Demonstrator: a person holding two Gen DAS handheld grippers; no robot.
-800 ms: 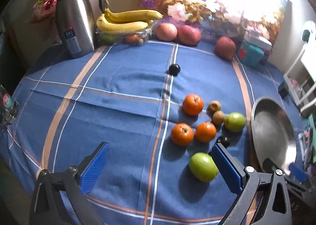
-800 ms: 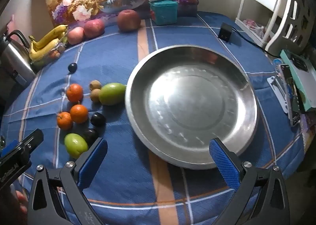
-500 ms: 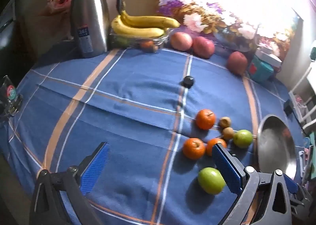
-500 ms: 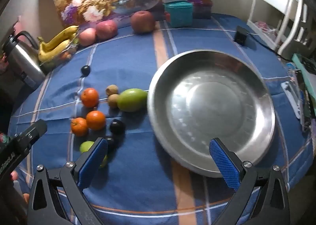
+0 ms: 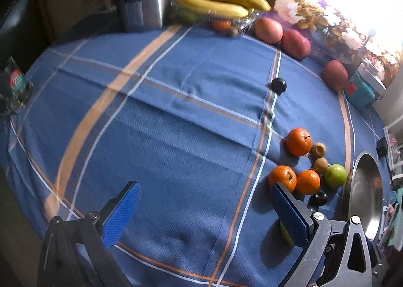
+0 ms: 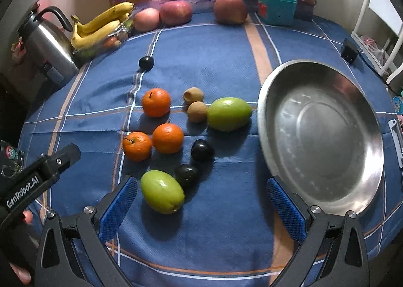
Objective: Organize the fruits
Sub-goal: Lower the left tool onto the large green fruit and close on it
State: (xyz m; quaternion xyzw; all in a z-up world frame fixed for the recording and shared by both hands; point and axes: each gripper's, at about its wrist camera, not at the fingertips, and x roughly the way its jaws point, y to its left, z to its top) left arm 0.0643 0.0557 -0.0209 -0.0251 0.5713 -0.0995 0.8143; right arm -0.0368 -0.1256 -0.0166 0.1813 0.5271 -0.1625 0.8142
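Both grippers repositioned over loose fruit; jaws wide apart, nothing gripped.

The right gripper (image 6: 201,201) has been shifted leftward since the earlier frame: the near green fruit (image 6: 162,195) is now framed beside its left pad, with the steel pan (image 6: 320,133) displaced to 3 o'clock. The left gripper (image 5: 206,214) is held empty, oranges (image 5: 298,141) at 2 o'clock.

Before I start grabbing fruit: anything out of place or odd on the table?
One dark plum sits alone, apart from the fruit cluster where the other two plums lie. The steel plate holds nothing yet. Nothing looks spilled or damaged.
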